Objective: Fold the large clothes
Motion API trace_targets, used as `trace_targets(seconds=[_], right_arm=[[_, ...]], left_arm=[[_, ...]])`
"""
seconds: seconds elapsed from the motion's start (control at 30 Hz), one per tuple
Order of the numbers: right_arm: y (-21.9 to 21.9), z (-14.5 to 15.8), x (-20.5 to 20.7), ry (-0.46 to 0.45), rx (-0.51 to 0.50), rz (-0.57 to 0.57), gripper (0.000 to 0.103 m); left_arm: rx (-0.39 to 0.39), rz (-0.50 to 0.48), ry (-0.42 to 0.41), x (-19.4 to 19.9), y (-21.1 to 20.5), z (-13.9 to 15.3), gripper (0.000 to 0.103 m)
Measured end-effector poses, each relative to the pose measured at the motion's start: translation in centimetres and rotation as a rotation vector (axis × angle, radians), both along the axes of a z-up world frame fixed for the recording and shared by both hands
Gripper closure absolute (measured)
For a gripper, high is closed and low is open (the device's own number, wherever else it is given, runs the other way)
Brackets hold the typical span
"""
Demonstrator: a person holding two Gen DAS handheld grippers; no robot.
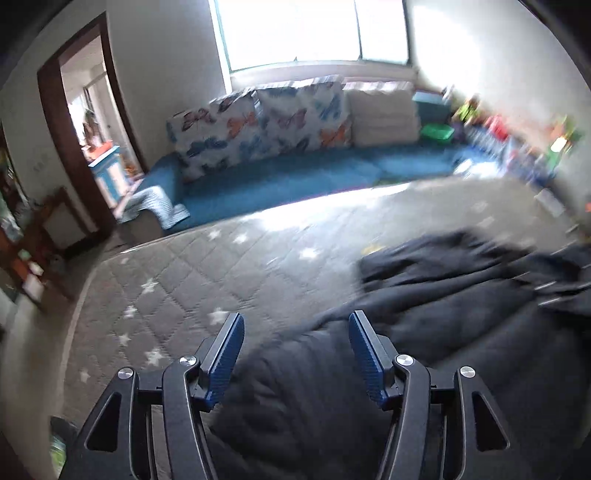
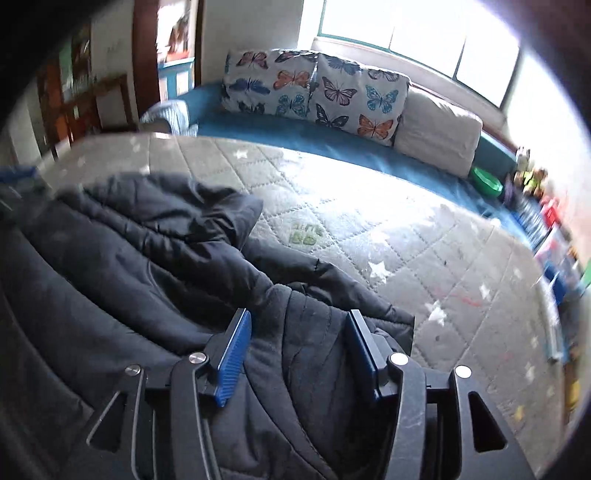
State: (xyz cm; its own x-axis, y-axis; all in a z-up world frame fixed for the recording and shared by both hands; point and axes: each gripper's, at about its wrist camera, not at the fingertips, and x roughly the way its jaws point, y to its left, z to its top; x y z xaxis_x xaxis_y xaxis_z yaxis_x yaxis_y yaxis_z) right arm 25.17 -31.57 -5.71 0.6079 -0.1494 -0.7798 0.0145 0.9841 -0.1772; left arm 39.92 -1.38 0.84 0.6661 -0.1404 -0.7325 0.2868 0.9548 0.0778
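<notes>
Hovering over the black jacket [image 2: 155,251] on the quilted mattress [image 2: 351,206]; left claw [image 1: 295,325] spread, empty. Right claw [image 2: 300,325] spread too; pads clear of fabric.

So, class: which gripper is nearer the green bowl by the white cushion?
Right. The right gripper hovers over the dark jacket on the green bowl's side; the left gripper sits farther away.

I am in a home, in a child's bedroom or playroom. A quilted mattress [image 2: 369,206] with white stars lies under me, butterfly cushions [image 2: 314,88] line a blue daybed [image 1: 295,177] below a window [image 1: 314,33], and bright toys [image 1: 517,136] crowd the wall.
</notes>
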Motion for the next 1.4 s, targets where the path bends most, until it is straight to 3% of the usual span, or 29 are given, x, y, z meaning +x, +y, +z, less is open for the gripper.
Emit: trace_targets(seconds=[0.03, 0.1, 0.3, 0.47, 0.63, 0.77, 0.97, 1.1, 1.3, 1.4], right_arm=[[0.0, -0.1, 0.3, 0.005, -0.003, -0.001, 0.045], [-0.3, -0.1, 0.4, 0.005, 0.016, -0.005, 0.045], [-0.8, -0.2, 0.3, 0.002, 0.034, -0.009, 0.045], [-1.2, -0.1, 0.1, 0.003, 0.058, -0.015, 0.044], [-1.6, 0.0, 0.5, -0.001, 0.083, -0.029, 0.043], [-1.0, 1.0, 0.2, -0.005, 0.046, -0.021, 0.044], [2.9, 5.7, -4.6, -0.058, 0.054, 0.079, 0.044], [6.9, 6.6, -7.7, -0.043, 0.079, 0.199, 0.044], [11.4, 5.3, -9.8, 0.004, 0.155, 0.315, 0.04], [12.3, 4.2, -9.6, 0.005, 0.139, 0.307, 0.031]], left_arm=[[-0.049, -0.032, 0.001, -1.1, -0.1, 0.8, 0.031], [-0.078, -0.077, 0.011, -2.4, -0.8, 1.4, 0.031], [-0.035, -0.202, 0.074, -4.4, -4.7, -1.4, 0.031], [-0.13, -0.164, 0.16, -2.7, -4.1, -4.3, 0.029], [-0.087, -0.155, 0.132, -2.1, -4.8, -6.0, 0.029], [-0.07, -0.157, 0.125, -2.4, -4.9, -5.6, 0.029], [-0.053, -0.164, 0.074, -6.1, -2.9, -1.4, 0.029], [-0.064, -0.141, 0.047, -9.9, -0.2, 0.8, 0.029], [-0.062, -0.123, 0.073, -13.5, 3.4, -0.5, 0.029], [-0.081, -0.116, 0.075, -14.3, 4.7, -1.6, 0.029]])
